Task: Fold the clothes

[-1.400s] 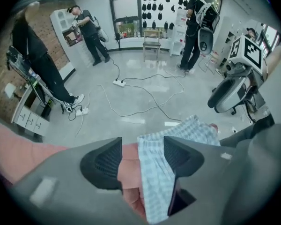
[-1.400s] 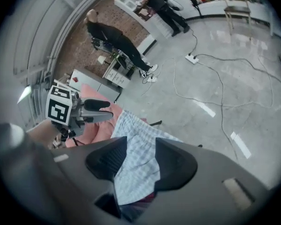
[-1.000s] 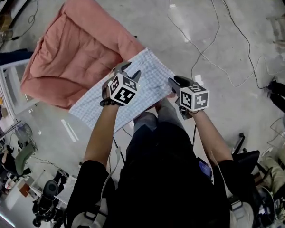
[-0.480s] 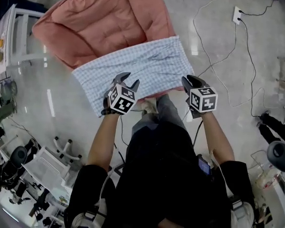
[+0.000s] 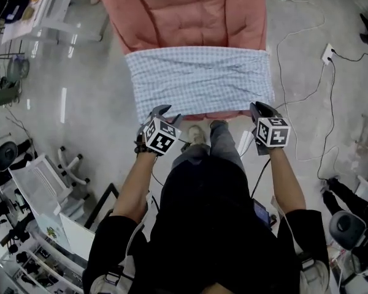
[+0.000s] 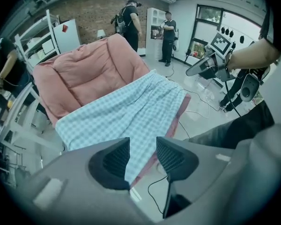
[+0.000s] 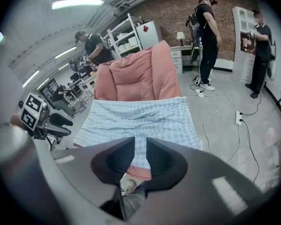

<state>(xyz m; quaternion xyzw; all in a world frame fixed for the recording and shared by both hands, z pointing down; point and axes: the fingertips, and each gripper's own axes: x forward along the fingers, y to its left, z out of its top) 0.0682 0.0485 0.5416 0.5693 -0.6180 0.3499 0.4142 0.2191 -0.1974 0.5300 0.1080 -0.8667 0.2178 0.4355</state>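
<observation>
The pale blue checked cotton garment [image 5: 199, 81] lay spread flat across the near end of the salmon-pink quilted cushion [image 5: 184, 11] — not yet folded, we judged. At the cushion's near edge our left gripper [image 5: 169, 116] held its jaws narrowly apart on nothing. Our right gripper [image 5: 259, 109] had just been closing its jaws, also on nothing — we reckoned the folding was all still to do.

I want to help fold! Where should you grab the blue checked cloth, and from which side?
Probably by its two near corners together, coming from the person's side. The blue checked cloth lies spread flat across the pink cushion, and its near edge, by the cushion's front, is the closest to pinch.
</observation>
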